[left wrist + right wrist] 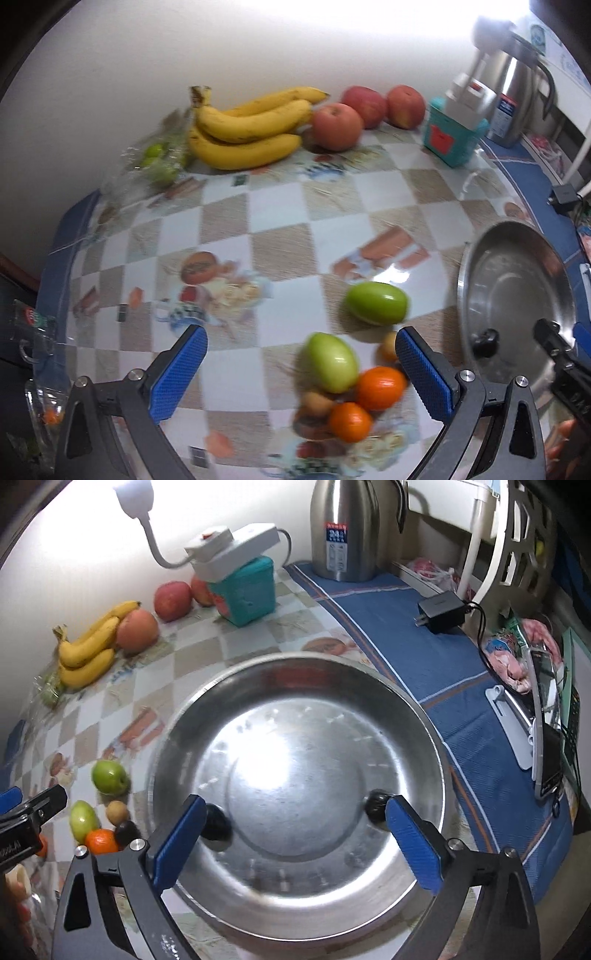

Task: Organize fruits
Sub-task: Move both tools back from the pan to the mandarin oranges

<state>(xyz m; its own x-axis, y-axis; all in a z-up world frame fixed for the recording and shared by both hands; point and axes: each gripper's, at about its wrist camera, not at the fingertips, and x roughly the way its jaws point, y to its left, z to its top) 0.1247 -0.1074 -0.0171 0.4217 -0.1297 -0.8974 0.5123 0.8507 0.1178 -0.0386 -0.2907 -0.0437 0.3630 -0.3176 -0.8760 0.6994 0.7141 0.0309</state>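
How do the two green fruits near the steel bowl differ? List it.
The far green fruit lies alone on the tablecloth, nearer the steel bowl; the near green fruit sits against the oranges in the small pile. The far one is a deeper green; the near one is paler and yellowish. The far one lies crosswise, the near one slanted. Both are smooth, glossy and oval, outside the bowl.

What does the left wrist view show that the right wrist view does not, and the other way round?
Only the left wrist view shows two oranges together and the third apple clearly. Only the right wrist view shows the black charger, the whole inside of the steel bowl, and two dark fruits in it. Both share the bananas, the green fruits, the teal box, the steel flask, and an open tool: left, right.
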